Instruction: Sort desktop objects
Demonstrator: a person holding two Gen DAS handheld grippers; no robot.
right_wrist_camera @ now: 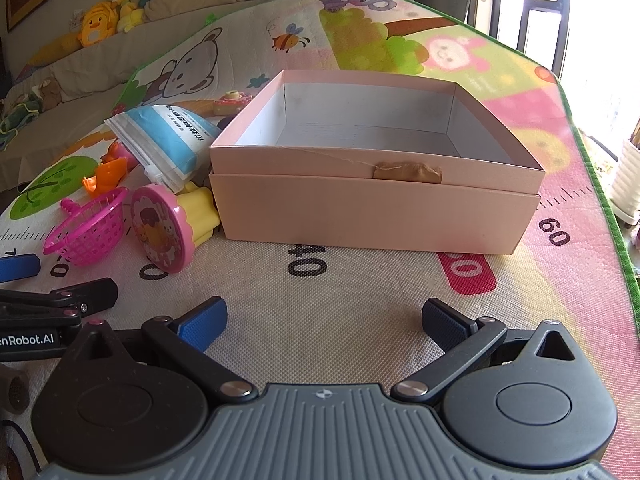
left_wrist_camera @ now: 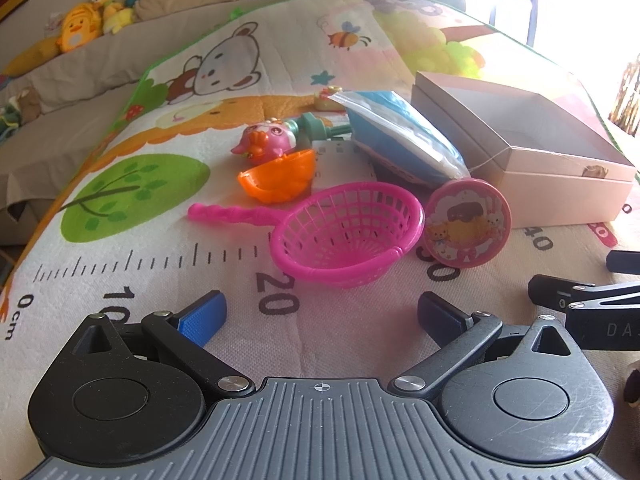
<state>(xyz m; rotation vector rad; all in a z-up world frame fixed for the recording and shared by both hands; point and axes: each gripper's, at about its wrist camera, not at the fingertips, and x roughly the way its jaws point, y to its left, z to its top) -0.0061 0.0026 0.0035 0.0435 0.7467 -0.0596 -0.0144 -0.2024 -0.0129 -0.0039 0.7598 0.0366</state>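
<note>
Pink basket (left_wrist_camera: 347,236) btwn open jaws, untouched.

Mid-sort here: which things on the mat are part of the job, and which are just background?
For the job:
pink box, empty
pink strainer
orange scoop
round pink toy
blue-and-white packet
pink fish toy
donut toy

Just lying about:
plush toys on the sofa behind
play mat itself

Both hand-held grippers are open, holding nothing.
</note>
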